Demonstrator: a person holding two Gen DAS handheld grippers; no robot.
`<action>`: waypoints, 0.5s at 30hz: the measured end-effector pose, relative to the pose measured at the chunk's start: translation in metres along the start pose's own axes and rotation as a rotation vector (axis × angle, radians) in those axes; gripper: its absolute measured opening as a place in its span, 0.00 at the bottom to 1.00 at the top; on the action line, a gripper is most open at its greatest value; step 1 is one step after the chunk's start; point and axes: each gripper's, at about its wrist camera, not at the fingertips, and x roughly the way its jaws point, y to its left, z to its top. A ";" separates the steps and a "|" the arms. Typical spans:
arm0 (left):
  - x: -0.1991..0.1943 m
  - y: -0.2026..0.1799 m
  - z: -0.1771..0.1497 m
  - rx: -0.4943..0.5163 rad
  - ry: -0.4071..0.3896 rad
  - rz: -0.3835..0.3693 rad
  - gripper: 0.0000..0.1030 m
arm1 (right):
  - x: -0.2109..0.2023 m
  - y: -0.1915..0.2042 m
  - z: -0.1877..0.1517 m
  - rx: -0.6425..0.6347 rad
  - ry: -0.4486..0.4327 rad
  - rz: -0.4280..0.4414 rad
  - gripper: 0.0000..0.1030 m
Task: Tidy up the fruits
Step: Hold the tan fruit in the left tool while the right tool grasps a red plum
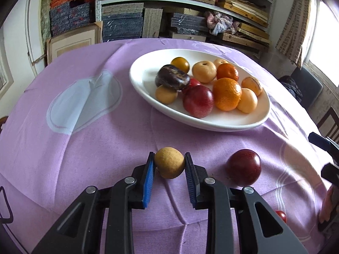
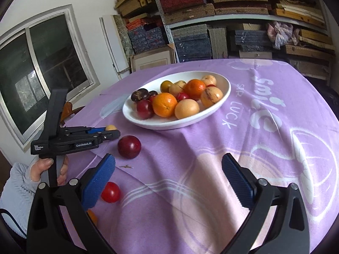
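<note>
Near edge, left tongs (image 1: 169, 160): pinching the small round tan fruit (image 1: 169, 162) off the purple tabletop (image 1: 106, 139), likely bound for the white oval dish (image 1: 139, 80).
Right tongs (image 2: 168, 169): gaping wide, holding nothing.

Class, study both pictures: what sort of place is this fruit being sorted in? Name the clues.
Probably a home storeroom or workroom used as a dining spot: metal shelves stacked with flat boxes and mats, a table under a purple cloth, and a white dish of fruit.

Shelves (image 1: 186, 2) stacked with flat boxes stand behind the table's purple cloth (image 1: 95, 139), beside a window (image 2: 38, 74).
</note>
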 end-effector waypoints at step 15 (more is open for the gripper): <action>0.002 -0.002 0.000 0.015 0.019 0.044 0.28 | 0.083 0.068 0.020 -0.223 0.200 -0.083 0.55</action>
